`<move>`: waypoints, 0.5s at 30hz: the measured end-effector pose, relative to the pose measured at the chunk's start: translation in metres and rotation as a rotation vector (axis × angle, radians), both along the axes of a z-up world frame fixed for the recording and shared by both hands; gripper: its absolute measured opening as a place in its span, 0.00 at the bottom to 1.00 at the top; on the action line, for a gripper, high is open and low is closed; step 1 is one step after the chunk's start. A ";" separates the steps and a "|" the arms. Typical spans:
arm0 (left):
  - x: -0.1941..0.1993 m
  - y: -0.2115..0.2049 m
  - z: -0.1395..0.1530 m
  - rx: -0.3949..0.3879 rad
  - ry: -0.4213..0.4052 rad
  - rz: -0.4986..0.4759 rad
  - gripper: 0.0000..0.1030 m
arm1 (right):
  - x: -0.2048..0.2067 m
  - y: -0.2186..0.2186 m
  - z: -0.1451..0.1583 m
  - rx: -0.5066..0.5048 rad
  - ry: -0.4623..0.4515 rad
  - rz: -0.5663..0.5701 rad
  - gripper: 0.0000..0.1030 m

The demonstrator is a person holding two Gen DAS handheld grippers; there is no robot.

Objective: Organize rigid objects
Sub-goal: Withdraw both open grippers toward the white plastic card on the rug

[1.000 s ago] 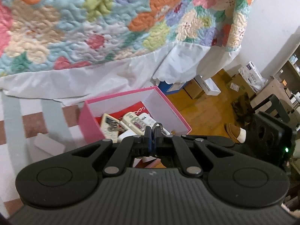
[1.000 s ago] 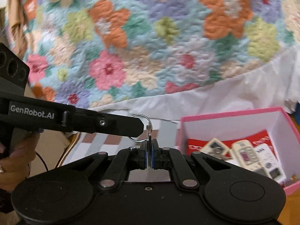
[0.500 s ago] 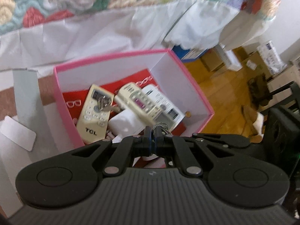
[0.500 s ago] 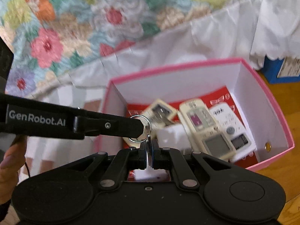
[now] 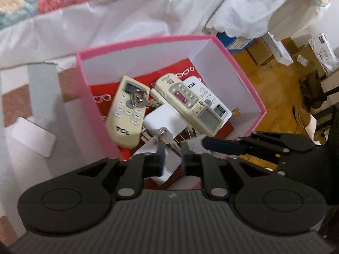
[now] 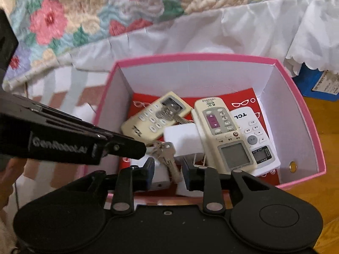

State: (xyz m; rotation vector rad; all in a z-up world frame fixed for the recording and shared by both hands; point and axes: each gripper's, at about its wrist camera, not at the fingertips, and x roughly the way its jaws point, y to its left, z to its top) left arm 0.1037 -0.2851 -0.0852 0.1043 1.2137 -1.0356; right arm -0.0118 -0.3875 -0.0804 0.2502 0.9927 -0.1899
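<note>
Rigid objects are mostly sitting inside the pink box (image 6: 305, 114) already, which is resting on the striped covering beside the floral quilt (image 6: 89, 17) and its white skirt. By the look of it, the sorting is well advanced.

Lying on the box's red lining are three remotes: a cream TCL remote (image 6: 154, 116) at the left with a first bunch of keys (image 6: 169, 111) resting on its upper end, a second cream remote with a grey screen (image 6: 224, 135) crossing the middle, and a white TCL remote (image 6: 254, 135) partly tucked under it at the right. A white charger block (image 6: 182, 139) is lying between the remotes, prongs toward the cameras.

Both tools are hanging over the near end of the box. The right hand-held gripper (image 6: 168, 169) is opening its jaws, and a second set of keys (image 6: 167, 154) is sitting loose between them, no pad pressing on it. The left hand-held gripper (image 5: 171, 158) is opening too, with the same keys (image 5: 164, 135) just ahead of its parted fingers, apparently released.

Outside the box, a small white card-like piece (image 5: 34, 136) is lying on the covering to the left; whether it belongs to the sorting I cannot tell. Little seems to be remaining beyond letting the keys settle.
</note>
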 end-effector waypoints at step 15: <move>0.018 0.130 0.100 -0.006 -0.162 0.092 0.39 | -0.023 0.106 0.087 0.112 -0.202 0.275 0.43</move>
